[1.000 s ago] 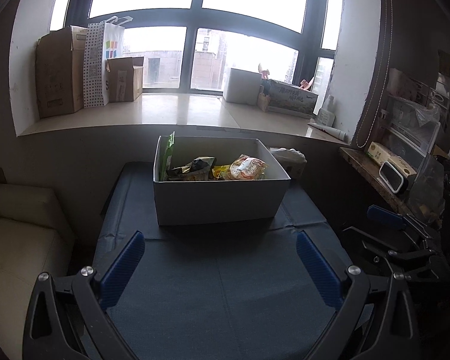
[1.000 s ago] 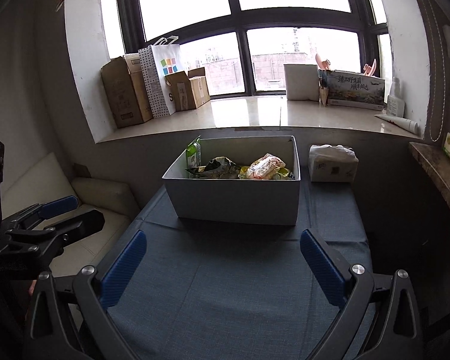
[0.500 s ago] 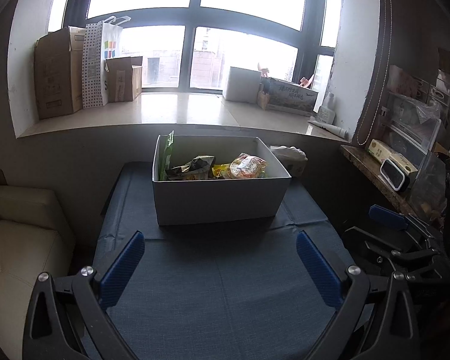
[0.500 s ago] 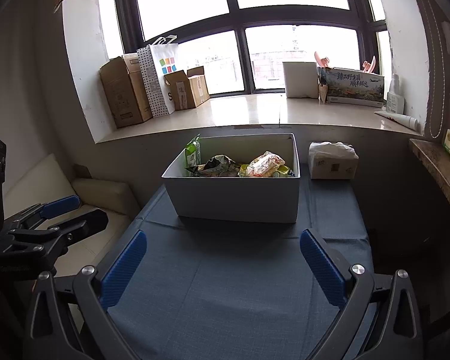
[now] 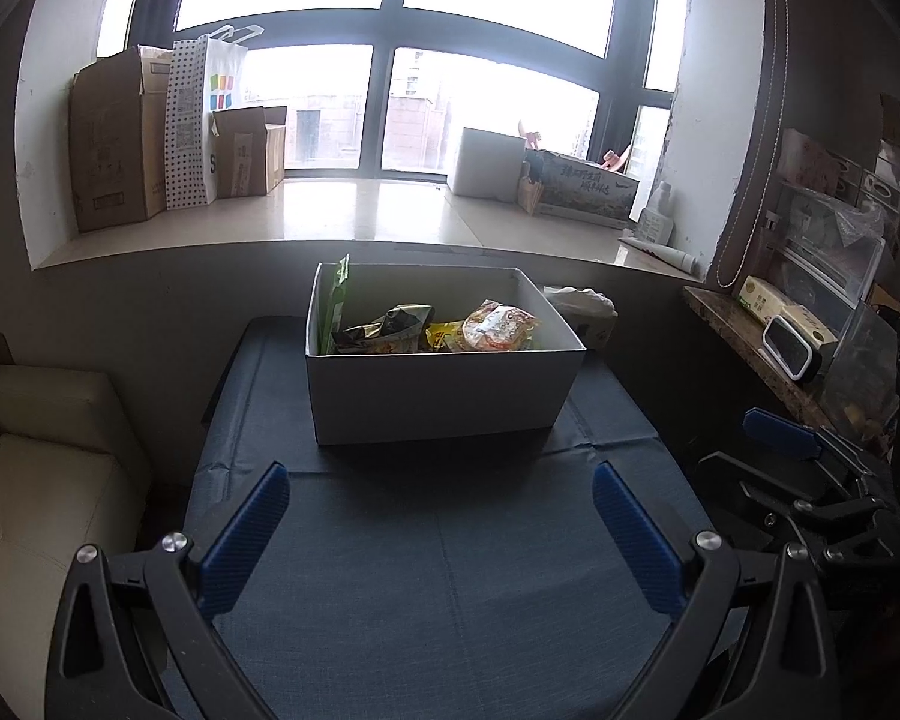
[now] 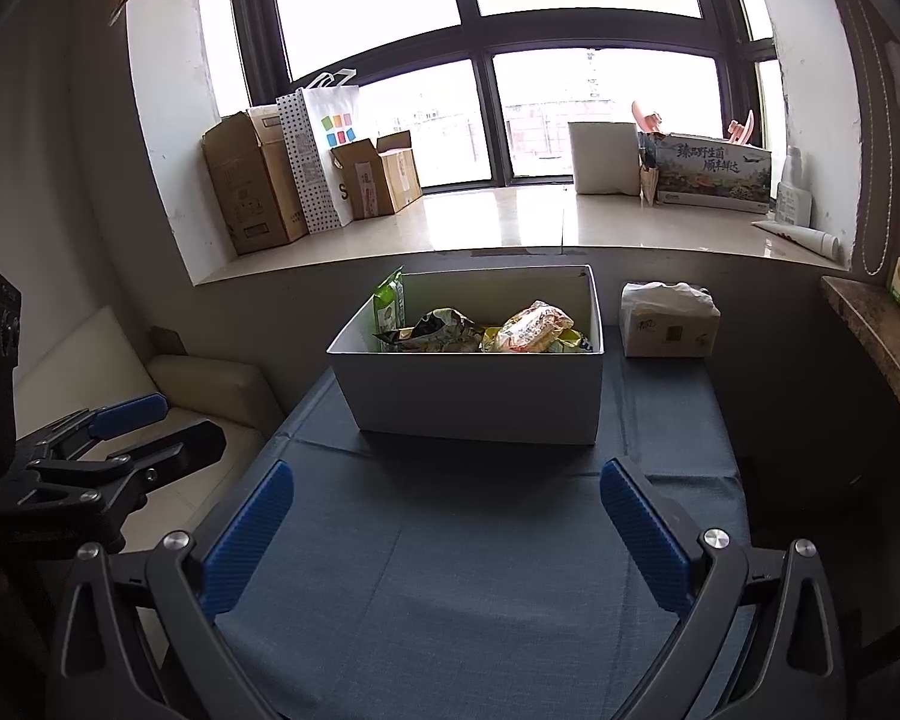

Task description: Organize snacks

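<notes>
A white box (image 5: 438, 396) (image 6: 480, 396) stands on the blue table (image 5: 450, 570) (image 6: 450, 570) near its far edge. Inside lie several snack packets: a green pouch (image 5: 337, 300) (image 6: 390, 309) upright at the left wall, a dark crumpled bag (image 5: 390, 327) (image 6: 435, 327), and an orange-wrapped packet (image 5: 498, 324) (image 6: 537, 324). My left gripper (image 5: 441, 510) is open, well short of the box, with nothing between its blue pads. My right gripper (image 6: 447, 507) is open and empty too. Each one shows at the side of the other's view.
A tissue box (image 6: 669, 324) (image 5: 588, 309) sits right of the white box. A cream sofa (image 5: 36, 468) lies left of the table. Cardboard boxes (image 5: 114, 138) and a paper bag (image 6: 324, 156) line the window sill. A cluttered shelf (image 5: 798, 330) runs along the right.
Both views have drifted slightly. The box sits a touch higher in the frames. Both grippers remain open and empty.
</notes>
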The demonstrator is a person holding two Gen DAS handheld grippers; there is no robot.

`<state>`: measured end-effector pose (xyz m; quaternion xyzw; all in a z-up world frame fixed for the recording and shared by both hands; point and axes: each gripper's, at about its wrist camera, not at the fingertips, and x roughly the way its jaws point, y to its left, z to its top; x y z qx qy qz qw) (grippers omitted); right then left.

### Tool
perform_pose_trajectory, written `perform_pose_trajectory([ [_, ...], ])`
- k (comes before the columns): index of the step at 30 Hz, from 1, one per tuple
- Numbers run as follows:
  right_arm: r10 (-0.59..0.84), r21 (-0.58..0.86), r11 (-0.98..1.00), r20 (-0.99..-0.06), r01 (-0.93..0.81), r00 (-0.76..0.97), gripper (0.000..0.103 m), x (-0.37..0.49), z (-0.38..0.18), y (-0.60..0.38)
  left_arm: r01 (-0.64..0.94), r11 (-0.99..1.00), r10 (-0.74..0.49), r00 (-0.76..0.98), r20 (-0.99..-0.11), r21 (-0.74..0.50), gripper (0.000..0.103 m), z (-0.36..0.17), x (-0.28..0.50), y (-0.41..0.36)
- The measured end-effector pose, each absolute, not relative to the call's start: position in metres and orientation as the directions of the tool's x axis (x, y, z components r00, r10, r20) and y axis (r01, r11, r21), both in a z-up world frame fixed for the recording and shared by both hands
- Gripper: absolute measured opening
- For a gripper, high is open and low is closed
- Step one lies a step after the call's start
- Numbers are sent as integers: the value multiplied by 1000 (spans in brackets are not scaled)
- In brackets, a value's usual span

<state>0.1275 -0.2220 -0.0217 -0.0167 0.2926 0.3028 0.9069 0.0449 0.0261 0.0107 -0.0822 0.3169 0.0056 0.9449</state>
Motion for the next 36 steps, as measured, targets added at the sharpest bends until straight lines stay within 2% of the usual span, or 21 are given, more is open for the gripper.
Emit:
perform_pose_trajectory([
  [36, 546, 137, 808, -540, -573, 640, 103, 123, -20, -218, -57, 985, -54, 790, -611, -162, 103, 7, 47, 29],
])
